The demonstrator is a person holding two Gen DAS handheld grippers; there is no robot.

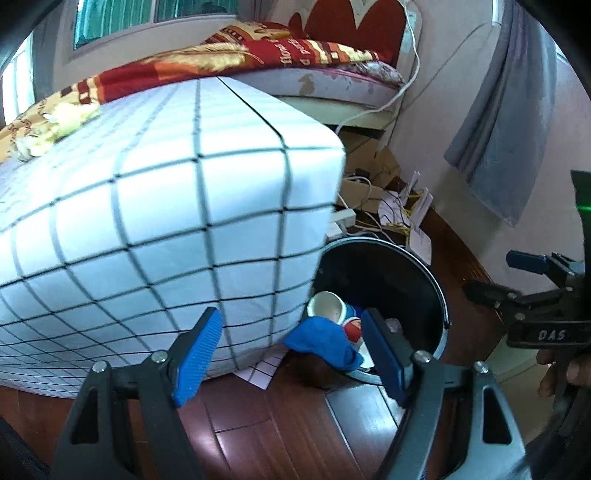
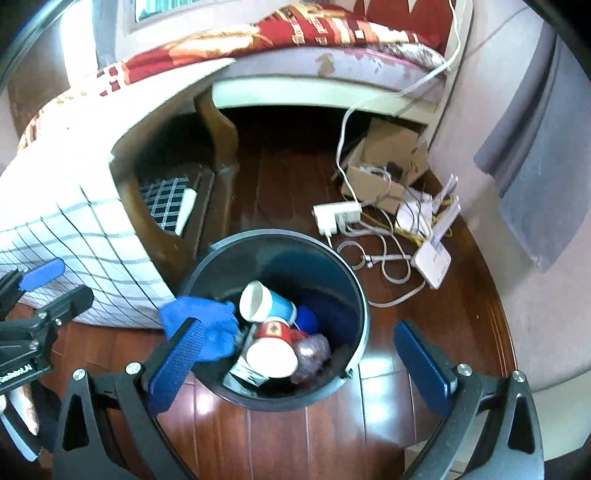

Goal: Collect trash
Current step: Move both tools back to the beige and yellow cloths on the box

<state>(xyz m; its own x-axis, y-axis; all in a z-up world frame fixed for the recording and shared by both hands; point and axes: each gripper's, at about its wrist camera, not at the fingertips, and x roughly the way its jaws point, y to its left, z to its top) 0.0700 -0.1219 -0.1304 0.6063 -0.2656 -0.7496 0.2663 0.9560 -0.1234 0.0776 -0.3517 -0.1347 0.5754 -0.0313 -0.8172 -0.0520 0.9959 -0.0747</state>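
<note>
Both claws stood open and empty: left gripper (image 1: pixel 291 356), right gripper (image 2: pixel 299 360). Each angled downward over the dark trash bin (image 2: pixel 352 291), which held paper cups (image 2: pixel 271 356) and a blue cloth (image 2: pixel 201 325) draped on its rim. Nudging that cloth fully inside would likely finish things cleanly.

Daylit and fairly bright in both fisheye views, with light entering from the teal-curtained window (image 1: pixel 147 18) at eleven o'clock. Strong barrel distortion throughout: curved lines on the white grid-checked bed sheet (image 1: pixel 166 206), black vignette at every corner. White glare streaks on the glossy reddish wooden floor (image 2: pixel 373 384) at six o'clock in the right wrist view. Deep shadow under the bed frame and inside the round black plastic trash bin (image 2: pixel 332 280). Slight motion blur, softest on the crumpled blue cloth (image 2: pixel 207 321) and outer edges.
</note>
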